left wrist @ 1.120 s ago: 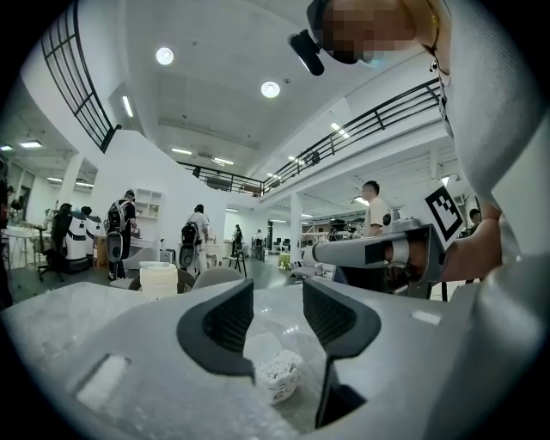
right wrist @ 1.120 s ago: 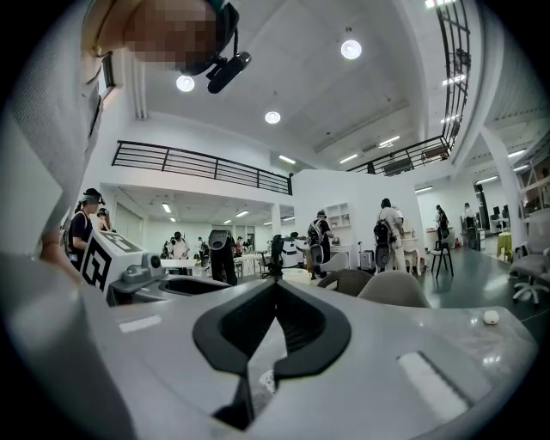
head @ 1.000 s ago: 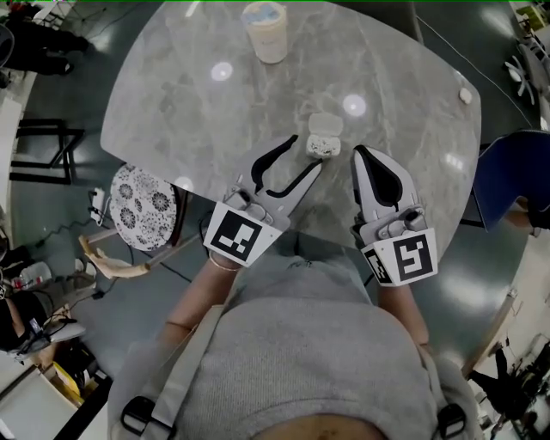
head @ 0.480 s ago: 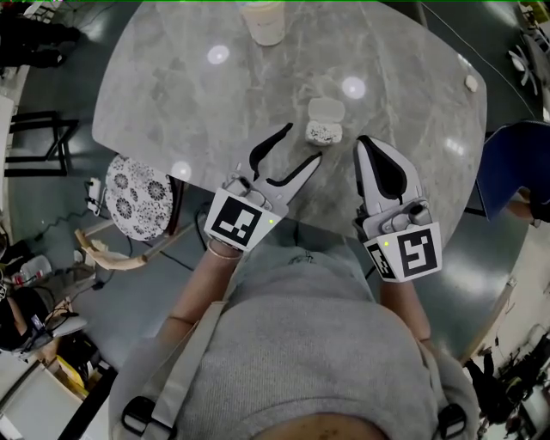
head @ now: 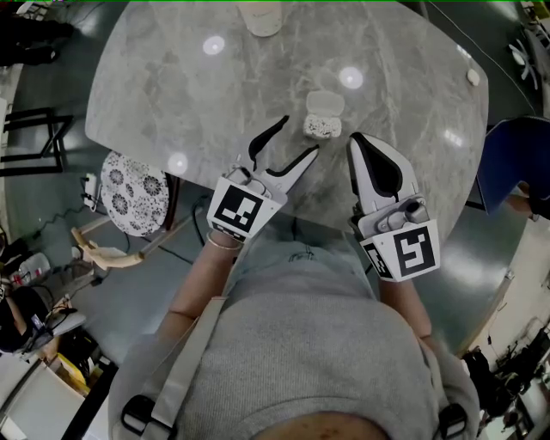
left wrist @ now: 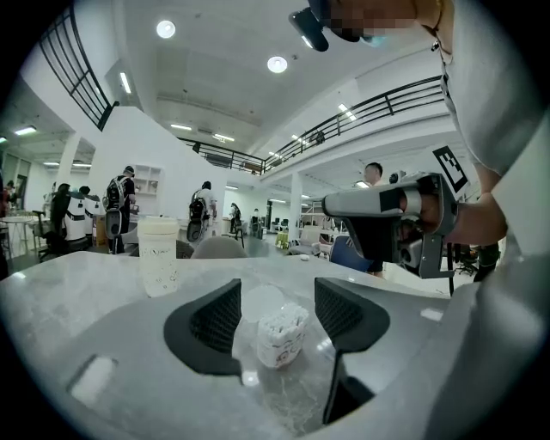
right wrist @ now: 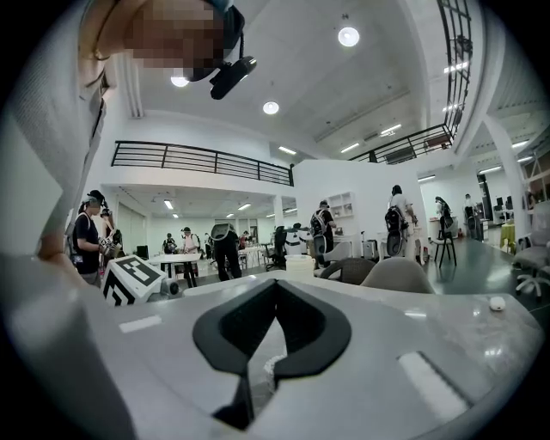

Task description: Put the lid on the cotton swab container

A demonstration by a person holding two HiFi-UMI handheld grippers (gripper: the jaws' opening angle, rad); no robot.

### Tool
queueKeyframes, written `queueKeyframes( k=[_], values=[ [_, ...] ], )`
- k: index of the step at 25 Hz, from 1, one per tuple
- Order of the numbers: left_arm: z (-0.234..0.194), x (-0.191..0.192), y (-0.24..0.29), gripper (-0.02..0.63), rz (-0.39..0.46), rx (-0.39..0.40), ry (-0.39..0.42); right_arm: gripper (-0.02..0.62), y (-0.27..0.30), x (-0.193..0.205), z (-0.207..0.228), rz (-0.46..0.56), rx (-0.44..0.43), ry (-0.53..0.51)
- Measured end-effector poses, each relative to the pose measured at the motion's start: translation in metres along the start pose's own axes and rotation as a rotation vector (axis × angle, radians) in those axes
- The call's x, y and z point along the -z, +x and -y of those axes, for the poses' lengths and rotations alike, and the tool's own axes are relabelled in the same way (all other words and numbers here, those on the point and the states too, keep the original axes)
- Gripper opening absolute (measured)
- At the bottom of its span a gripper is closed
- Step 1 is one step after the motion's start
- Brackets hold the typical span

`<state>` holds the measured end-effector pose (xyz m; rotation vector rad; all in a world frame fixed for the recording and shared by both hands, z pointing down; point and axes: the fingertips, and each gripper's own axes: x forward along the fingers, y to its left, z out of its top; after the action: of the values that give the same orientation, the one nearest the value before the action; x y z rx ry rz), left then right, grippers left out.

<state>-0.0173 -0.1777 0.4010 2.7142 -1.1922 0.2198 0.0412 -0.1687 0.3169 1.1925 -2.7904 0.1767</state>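
Cotton swab container (head: 322, 128) uncovered near the table's (head: 172, 86) front edge, lid (head: 325, 103) lying just behind it.
The left gripper (head: 296, 137) has nothing in its grasp: its jaws stand wide, having just opened further, with the container just ahead of the tips and untouched. The right gripper (head: 357, 143) is closed tight and empty, beside the container.

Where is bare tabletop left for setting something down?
Bare: the table's left half, between cup and left gripper, and the right stretch from lid to the small white object at the edge. Crowded: near middle, around cotton swab container and right gripper.
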Motion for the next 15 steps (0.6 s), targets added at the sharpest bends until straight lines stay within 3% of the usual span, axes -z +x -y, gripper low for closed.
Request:
queueKeyframes(
  k=[15],
  values=[
    [0.0, 0.038, 0.02, 0.311, -0.089, 0.062, 0.004, 0.002, 0.004, 0.0, 0.004, -0.006, 0.011, -0.002]
  ],
)
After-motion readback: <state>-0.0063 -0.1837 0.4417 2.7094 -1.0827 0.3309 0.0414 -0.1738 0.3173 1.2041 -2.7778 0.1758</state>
